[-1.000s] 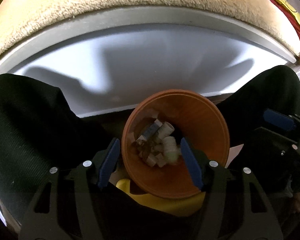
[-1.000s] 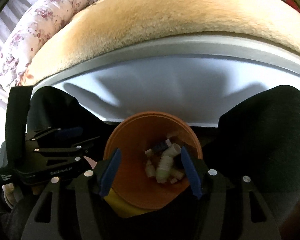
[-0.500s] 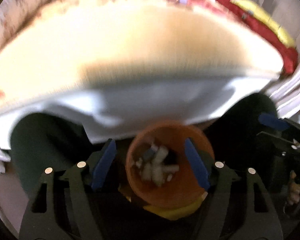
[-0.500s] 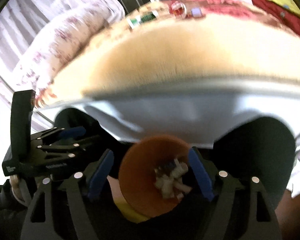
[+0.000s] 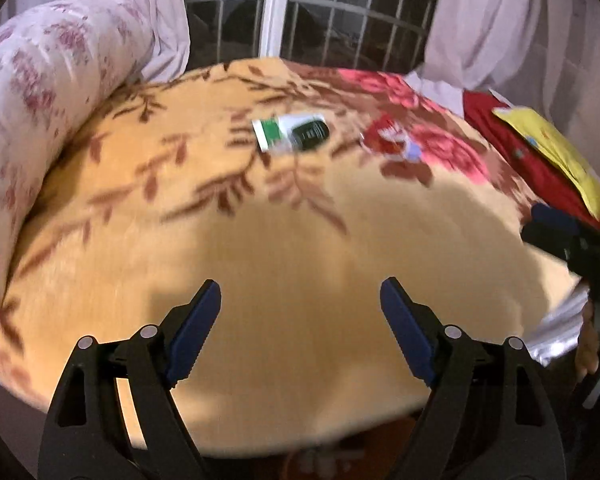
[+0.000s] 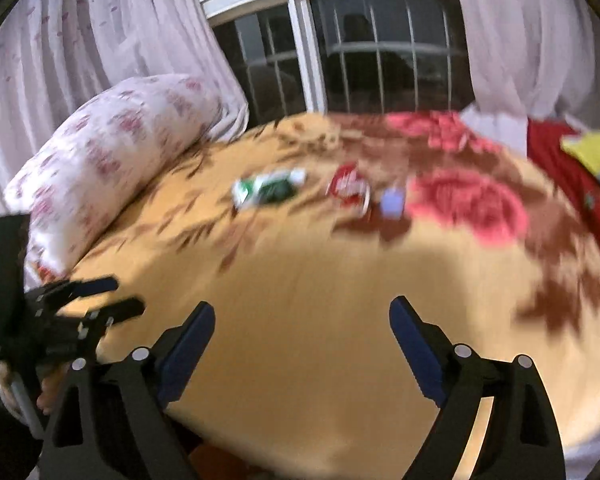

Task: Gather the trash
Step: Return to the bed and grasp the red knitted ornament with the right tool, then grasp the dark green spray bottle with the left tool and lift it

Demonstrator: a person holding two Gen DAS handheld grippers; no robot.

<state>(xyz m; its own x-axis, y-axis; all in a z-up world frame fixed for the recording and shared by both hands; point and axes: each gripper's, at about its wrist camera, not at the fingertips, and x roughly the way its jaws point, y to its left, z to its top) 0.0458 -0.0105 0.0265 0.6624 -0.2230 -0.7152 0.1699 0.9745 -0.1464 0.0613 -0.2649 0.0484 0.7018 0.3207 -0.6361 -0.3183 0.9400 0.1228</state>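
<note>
Left gripper (image 5: 300,316), right gripper (image 6: 302,334): jaws just opened wide, nothing between them; raised from the orange bin toward the bed (image 5: 300,260). Remaining trash, mid-blanket: green-white pack (image 5: 290,133), red wrapper (image 6: 346,188), possibly more, blurred.

Two wrist views, angled down over shared bed blanket (image 5: 300,240), window (image 6: 380,60) beyond

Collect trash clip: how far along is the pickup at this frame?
Partly done. Both tongs, left and right, are open and empty, their jaws just opening. Still left on the blanket: green-and-white packet, red wrapper, small lilac piece. The orange cup barely shows, blurred, at the bottom edge.
</note>
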